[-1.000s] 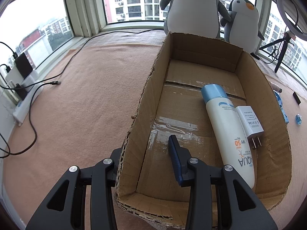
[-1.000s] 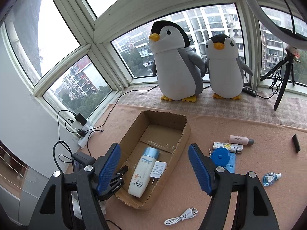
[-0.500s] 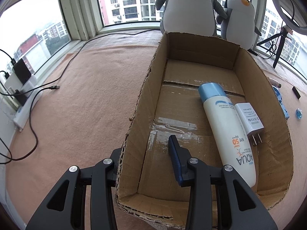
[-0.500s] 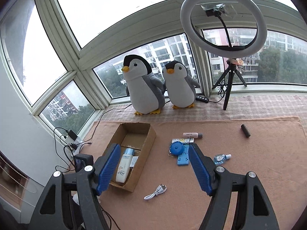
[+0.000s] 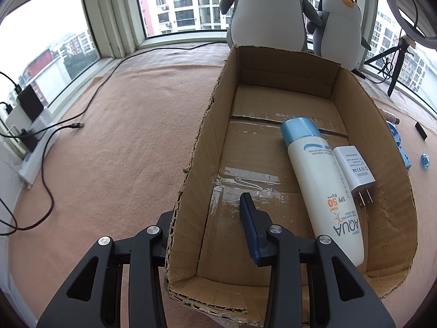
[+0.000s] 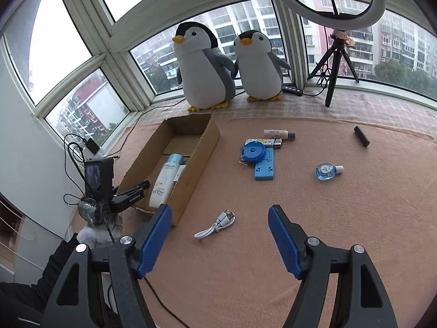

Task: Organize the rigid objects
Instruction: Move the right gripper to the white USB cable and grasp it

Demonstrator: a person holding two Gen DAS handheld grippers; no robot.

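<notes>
The left gripper (image 5: 210, 218) is set astride the box (image 5: 191, 180) wall, one finger either side; a firm grip cannot be told. Inside lie a bottle (image 5: 322, 180) and charger (image 5: 355, 168). The right gripper (image 6: 220, 239) is held open above a cable (image 6: 215, 224).

Pretty cozy spot: a bay of big white-framed windows (image 6: 90, 54) wraps the whole far side, looking out at apartment blocks under flat grey daylight, and a salmon-pink felt mat (image 6: 341, 218) covers the surface up to a checked strip by the sill. Two plush penguins (image 6: 204, 68) sit side by side against the glass, with a ring light (image 6: 325, 2) on a small black tripod (image 6: 334, 68) just to their right. Over on the left there's a white power strip (image 5: 38, 150) along the window ledge with black cables (image 5: 103, 82) trailing across the mat.
</notes>
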